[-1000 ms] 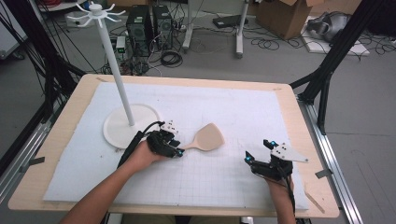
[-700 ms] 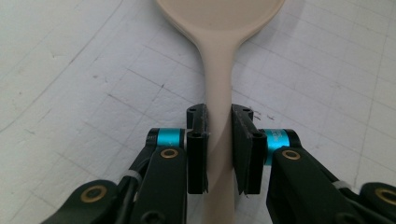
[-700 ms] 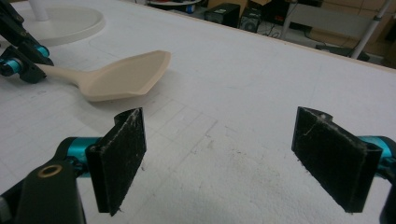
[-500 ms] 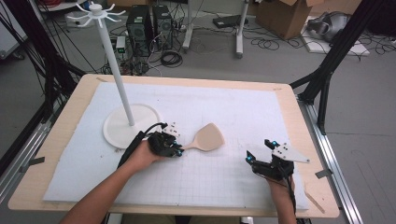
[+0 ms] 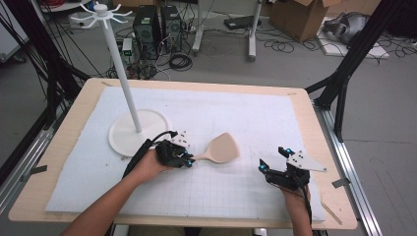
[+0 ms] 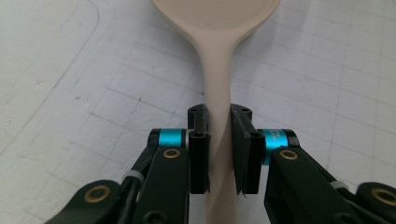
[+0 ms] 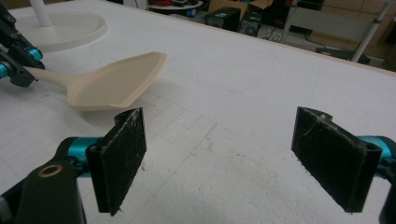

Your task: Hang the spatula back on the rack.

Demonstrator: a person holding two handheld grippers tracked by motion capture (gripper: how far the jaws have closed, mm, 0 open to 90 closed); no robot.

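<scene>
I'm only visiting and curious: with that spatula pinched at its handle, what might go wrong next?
The left gripper clamps the spatula only by its thin handle, with the wide blade far out, so it might swivel or slip when lifted. The white stand rises close beside that hand, so a swing could knock its pole.

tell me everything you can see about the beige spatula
The spatula is one piece of smooth beige material, plastic or wood by its look: a broad flat blade with a squared end, narrowing into a slim handle. It lies flat on the white gridded mat, blade toward the table's middle, right of the rack's round base. The left gripper is shut on its handle.
</scene>
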